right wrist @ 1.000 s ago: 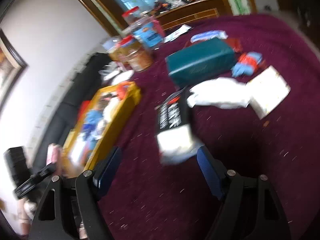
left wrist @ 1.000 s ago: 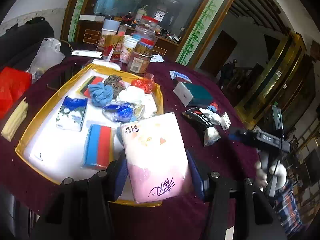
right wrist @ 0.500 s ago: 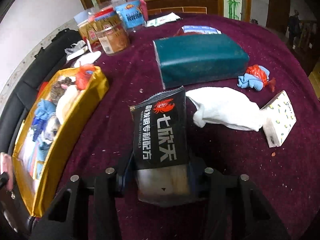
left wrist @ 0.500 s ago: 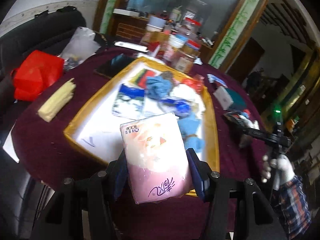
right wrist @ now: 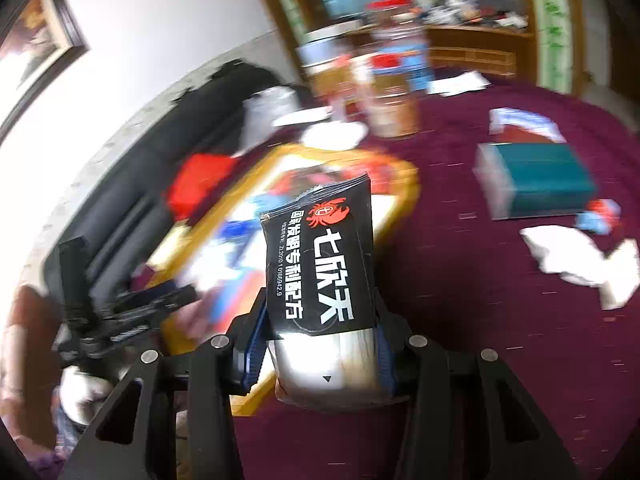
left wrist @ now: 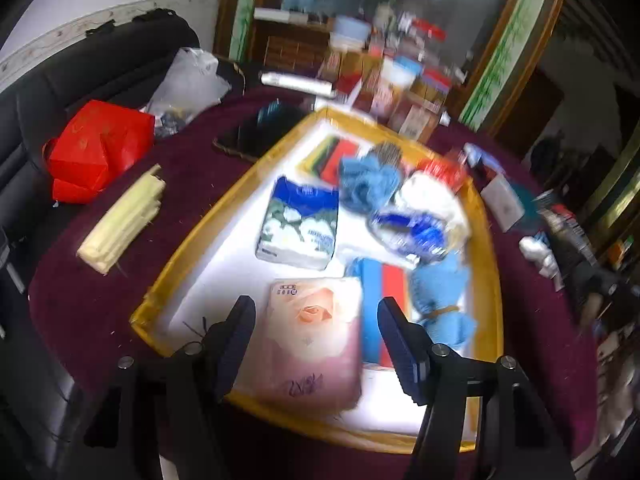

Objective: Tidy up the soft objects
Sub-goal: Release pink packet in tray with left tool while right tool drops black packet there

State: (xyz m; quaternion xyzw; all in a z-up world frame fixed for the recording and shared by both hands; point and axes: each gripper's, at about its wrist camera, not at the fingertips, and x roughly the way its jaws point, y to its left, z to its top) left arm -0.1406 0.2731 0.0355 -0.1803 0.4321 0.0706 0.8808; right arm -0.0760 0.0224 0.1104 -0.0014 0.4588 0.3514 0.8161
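Observation:
A pink tissue pack (left wrist: 314, 340) lies at the near end of the gold-rimmed tray (left wrist: 188, 248), between the open fingers of my left gripper (left wrist: 316, 344), which do not touch it. The tray also holds a blue tissue pack (left wrist: 298, 224), blue cloths (left wrist: 368, 180) and sponges. My right gripper (right wrist: 320, 356) is shut on a black snack packet (right wrist: 320, 256) and holds it in the air near the tray's (right wrist: 404, 172) right rim. The left gripper (right wrist: 132, 312) shows at the left of the right wrist view.
On the maroon tablecloth: a red bag (left wrist: 96, 152), a pale yellow bundle (left wrist: 124, 220), a phone (left wrist: 260, 132), jars (left wrist: 404, 92) at the back. To the right lie a teal box (right wrist: 536, 176), a white cloth (right wrist: 568, 252) and a small blue-red item (right wrist: 600, 212).
My left gripper has opened and let the pink tissue pack down into the tray. My right gripper has lifted the black packet off the table and carried it left toward the tray.

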